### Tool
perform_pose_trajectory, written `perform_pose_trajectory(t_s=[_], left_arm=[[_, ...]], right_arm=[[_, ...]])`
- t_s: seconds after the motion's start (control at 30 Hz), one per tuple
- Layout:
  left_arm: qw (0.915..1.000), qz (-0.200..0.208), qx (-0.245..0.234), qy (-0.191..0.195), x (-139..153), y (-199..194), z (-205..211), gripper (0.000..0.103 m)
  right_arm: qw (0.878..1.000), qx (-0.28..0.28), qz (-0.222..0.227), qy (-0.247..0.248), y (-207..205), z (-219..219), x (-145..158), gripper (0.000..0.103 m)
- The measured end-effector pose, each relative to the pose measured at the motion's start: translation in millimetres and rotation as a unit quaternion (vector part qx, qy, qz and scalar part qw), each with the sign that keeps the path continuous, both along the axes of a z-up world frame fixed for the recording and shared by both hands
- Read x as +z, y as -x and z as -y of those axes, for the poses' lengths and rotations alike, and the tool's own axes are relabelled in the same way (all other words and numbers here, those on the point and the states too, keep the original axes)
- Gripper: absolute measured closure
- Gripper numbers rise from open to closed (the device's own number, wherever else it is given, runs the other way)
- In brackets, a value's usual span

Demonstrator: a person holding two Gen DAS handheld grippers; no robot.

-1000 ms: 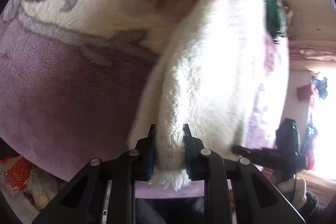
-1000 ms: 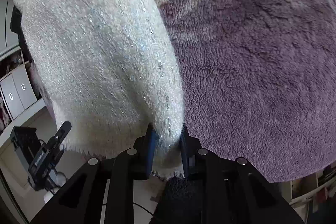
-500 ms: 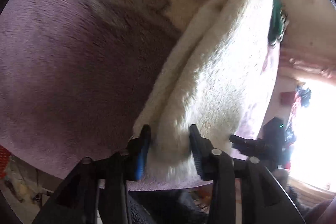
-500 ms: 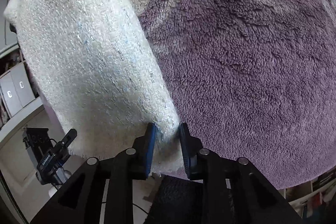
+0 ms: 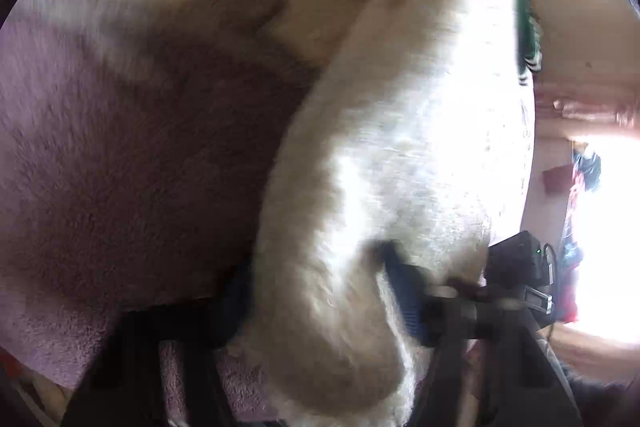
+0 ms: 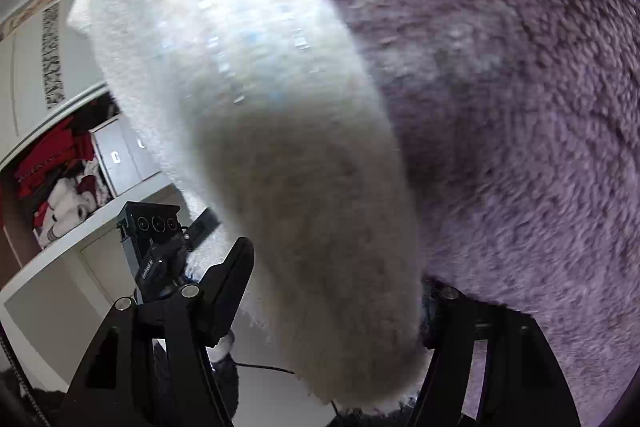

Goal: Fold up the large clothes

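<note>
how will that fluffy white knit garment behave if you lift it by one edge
The fluffy white knit garment probably flops: it drapes in soft rounded folds over the purple plush blanket. Its thick pile suggests some bulk, so it may sag between grips. The fuzzy surface likely grips rather than slides, though both the left tool and right tool now look open.

Purple plush blanket (image 6: 520, 107) with pale pattern underneath. Glaring window (image 5: 604, 235) at far right, clothes (image 5: 586, 171) hanging beside. White shelves (image 6: 68, 195) at left, red fabric (image 6: 52, 155) stuffed inside.
</note>
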State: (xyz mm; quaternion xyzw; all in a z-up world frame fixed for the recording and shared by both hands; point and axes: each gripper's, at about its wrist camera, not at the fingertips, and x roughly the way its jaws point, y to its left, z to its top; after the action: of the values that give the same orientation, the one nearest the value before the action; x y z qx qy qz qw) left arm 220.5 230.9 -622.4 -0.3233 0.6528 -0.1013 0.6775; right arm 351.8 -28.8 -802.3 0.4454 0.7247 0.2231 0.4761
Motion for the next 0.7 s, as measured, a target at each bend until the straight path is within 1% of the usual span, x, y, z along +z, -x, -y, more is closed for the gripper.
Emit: perform_pose_trajectory(t_s=[0.03, 0.07, 0.13, 0.17, 0.2, 0.23, 0.27, 0.3, 0.37, 0.4, 0.43, 0.47, 0.5, 0.53, 0.57, 0.6, 0.63, 0.7], left_arm=[[1.0, 0.006, -0.004, -0.001, 4, 1, -1, 0.082], [1.0, 0.007, 0.0, 0.004, 12, 3, -4, 0.086], [0.9998, 0.008, 0.007, 0.014, 22, 9, -13, 0.088], [0.9997, 0.01, 0.009, 0.019, 35, 18, -16, 0.088], [0.9996, 0.013, 0.01, 0.024, 46, 28, -19, 0.088], [0.9995, 0.012, 0.013, 0.025, 52, 35, -18, 0.088], [0.9992, -0.001, 0.024, 0.032, 58, 48, -22, 0.088], [0.9984, -0.015, 0.036, 0.041, 57, 53, -27, 0.088], [0.9971, -0.03, 0.047, 0.051, 75, 69, -31, 0.088], [0.9973, -0.028, 0.045, 0.051, 86, 68, -34, 0.088], [0.9974, -0.024, 0.042, 0.053, 92, 62, -31, 0.088], [0.9975, -0.012, 0.039, 0.058, 104, 54, -31, 0.088], [0.9975, 0.002, 0.036, 0.06, 112, 39, -14, 0.088], [0.9972, 0.024, 0.035, 0.062, 127, 25, -14, 0.088], [0.9964, 0.04, 0.035, 0.066, 135, 9, -4, 0.088], [0.9955, 0.053, 0.036, 0.07, 136, -1, -1, 0.088], [0.9942, 0.069, 0.038, 0.073, 142, -20, 7, 0.088], [0.9912, 0.1, 0.042, 0.075, 147, -52, 15, 0.088]], right_arm=[[1.0, -0.015, -0.004, -0.005, 1, 1, 1, 0.071], [1.0, -0.02, -0.007, 0.005, 3, -1, 1, 0.073], [0.999, -0.023, -0.013, 0.026, 7, -1, 12, 0.076], [0.999, -0.019, -0.015, 0.033, 10, -2, 20, 0.077], [0.999, -0.013, -0.017, 0.032, 15, -2, 30, 0.079], [0.999, -0.012, -0.022, 0.028, 21, -1, 39, 0.08], [0.999, -0.012, -0.035, 0.022, 37, 8, 54, 0.08], [0.998, -0.005, -0.055, 0.017, 49, 9, 61, 0.08], [0.996, 0.0, -0.091, 0.009, 73, 13, 66, 0.08], [0.994, -0.005, -0.106, -0.003, 80, 16, 69, 0.08], [0.994, -0.008, -0.111, -0.006, 100, 18, 72, 0.08], [0.993, -0.015, -0.113, -0.017, 100, 24, 76, 0.08], [0.993, -0.024, -0.11, -0.026, 97, 23, 82, 0.08], [0.994, -0.03, -0.102, -0.034, 96, 22, 96, 0.08], [0.995, -0.037, -0.087, -0.04, 85, 24, 102, 0.08], [0.995, -0.048, -0.07, -0.046, 68, 28, 110, 0.08], [0.995, -0.054, -0.061, -0.054, 63, 26, 113, 0.08], [0.994, -0.076, -0.039, -0.062, 33, 33, 120, 0.08]])
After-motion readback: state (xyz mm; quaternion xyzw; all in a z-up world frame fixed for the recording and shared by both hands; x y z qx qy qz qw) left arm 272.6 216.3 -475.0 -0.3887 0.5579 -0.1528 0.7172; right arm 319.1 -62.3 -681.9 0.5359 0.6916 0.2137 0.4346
